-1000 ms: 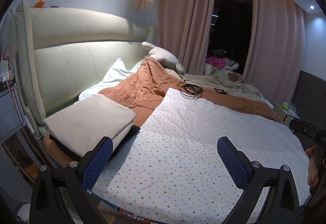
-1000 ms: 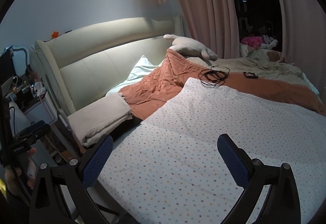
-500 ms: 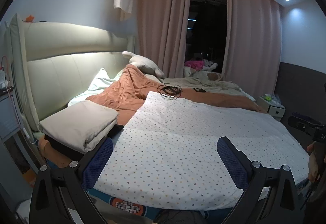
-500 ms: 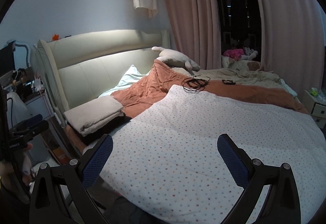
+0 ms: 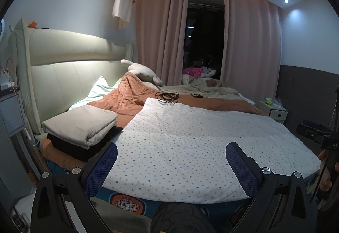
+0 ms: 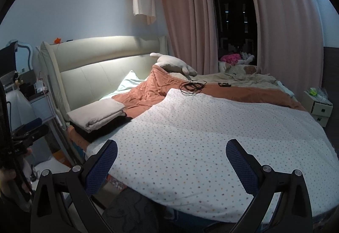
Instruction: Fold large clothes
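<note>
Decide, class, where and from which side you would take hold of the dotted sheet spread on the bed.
Probably grip the dotted sheet at its two near corners, coming from the foot of the bed. It lies flat, and its near edge hangs free just beyond the open left gripper and right gripper.

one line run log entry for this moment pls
left hand-held gripper open | right hand-held gripper open | dotted sheet flat on bed, ungrasped | folded beige cloth beside it

One dotted sheet [image 5: 190,144]; one folded beige cloth [image 5: 81,124]; one orange quilt [image 5: 131,99]; one cable coil [image 5: 167,97]; two curtains [image 5: 161,29]; one plush [image 5: 142,70].
</note>
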A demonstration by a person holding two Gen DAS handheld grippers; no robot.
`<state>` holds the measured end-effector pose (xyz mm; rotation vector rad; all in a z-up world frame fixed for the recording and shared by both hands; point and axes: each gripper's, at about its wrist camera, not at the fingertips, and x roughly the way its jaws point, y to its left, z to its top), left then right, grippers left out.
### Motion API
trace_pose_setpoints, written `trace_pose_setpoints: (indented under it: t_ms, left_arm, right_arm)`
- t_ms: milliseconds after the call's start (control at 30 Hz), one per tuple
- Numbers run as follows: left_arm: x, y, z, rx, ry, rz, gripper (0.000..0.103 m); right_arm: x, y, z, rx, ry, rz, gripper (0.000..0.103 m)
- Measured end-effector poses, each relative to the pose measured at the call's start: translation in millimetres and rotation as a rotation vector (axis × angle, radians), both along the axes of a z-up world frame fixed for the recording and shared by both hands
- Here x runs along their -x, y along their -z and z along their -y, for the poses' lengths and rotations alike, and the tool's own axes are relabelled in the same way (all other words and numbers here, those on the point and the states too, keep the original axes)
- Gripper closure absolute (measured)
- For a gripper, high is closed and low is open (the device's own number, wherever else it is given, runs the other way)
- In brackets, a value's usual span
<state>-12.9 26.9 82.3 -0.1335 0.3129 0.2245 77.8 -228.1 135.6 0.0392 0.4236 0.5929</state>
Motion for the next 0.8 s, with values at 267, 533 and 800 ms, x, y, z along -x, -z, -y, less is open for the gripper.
trace_pose_setpoints:
  t_ms: [267, 533, 800]
  left_arm:
    - [29.6, 17.4, 16.6, -0.014, -0.008, 0.003, 0.000]
    - [36.8, 37.3, 26.7, 0.012, 0.009, -0.018, 0.000]
    - [34.7, 48.6, 38.1, -0.005, 0.030, -0.036, 0.000]
  right_arm:
    - [30.7, 31.3, 12.1, 0.021, 0.021, -0.014, 0.001]
    - [47.9, 55.6, 36.9, -0.010, 0.066, -0.047, 0.001]
    - [51.6, 60.7, 51.7, -0.018, 0.099, -0.056, 0.000]
